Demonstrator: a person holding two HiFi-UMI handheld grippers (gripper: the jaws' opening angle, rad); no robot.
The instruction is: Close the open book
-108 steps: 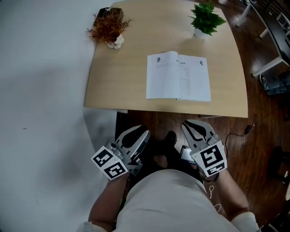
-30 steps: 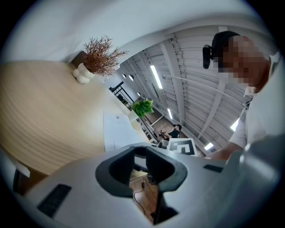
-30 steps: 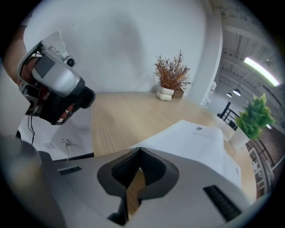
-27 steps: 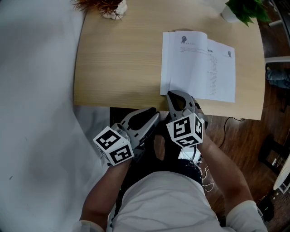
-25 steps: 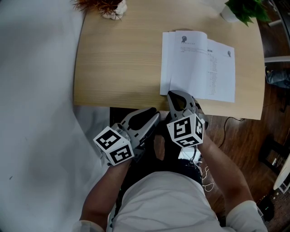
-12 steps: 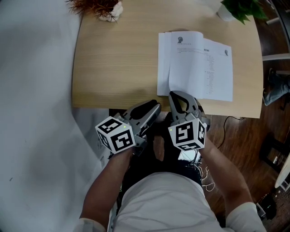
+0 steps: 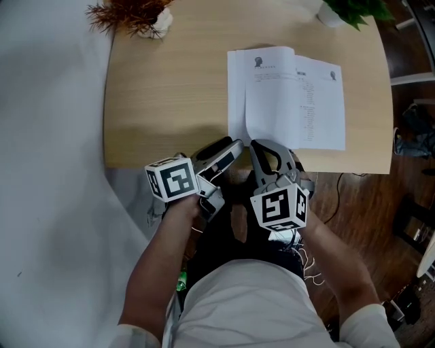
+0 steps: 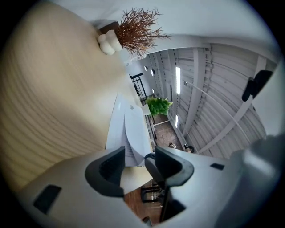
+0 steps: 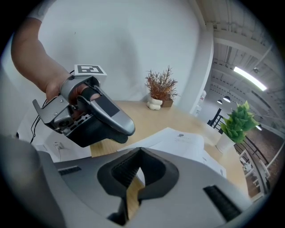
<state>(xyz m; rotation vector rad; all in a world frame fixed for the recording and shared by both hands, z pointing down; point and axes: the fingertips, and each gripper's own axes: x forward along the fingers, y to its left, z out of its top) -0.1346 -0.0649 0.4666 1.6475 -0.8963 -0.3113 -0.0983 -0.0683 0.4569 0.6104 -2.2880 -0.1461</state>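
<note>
The open book (image 7: 285, 95) lies on the wooden table (image 7: 170, 88), white printed pages up, its near edge by the table's front edge. My left gripper (image 7: 231, 146) points at the book's near left corner from just off the table edge. Its jaws are opening, and the left gripper view shows a gap at the gripper (image 8: 137, 156) with only the book's pages (image 8: 129, 133) beyond, nothing pressed. My right gripper (image 7: 260, 145) sits beside it at the book's near edge, shut and empty; in its own view the right gripper (image 9: 139, 153) faces the book (image 9: 178, 140), with the left gripper (image 9: 95, 116) alongside.
A dried brown plant (image 7: 132, 13) stands at the table's far left corner and a green potted plant (image 7: 346, 10) at the far right. Dark wood floor with cables (image 7: 353, 197) lies to the right. A pale grey surface (image 7: 47, 170) borders the table on the left.
My left gripper has moved forward and right toward the book's near left corner, rolled so its marker cube faces differently, and its jaws have spread. The right gripper has hardly shifted.
</note>
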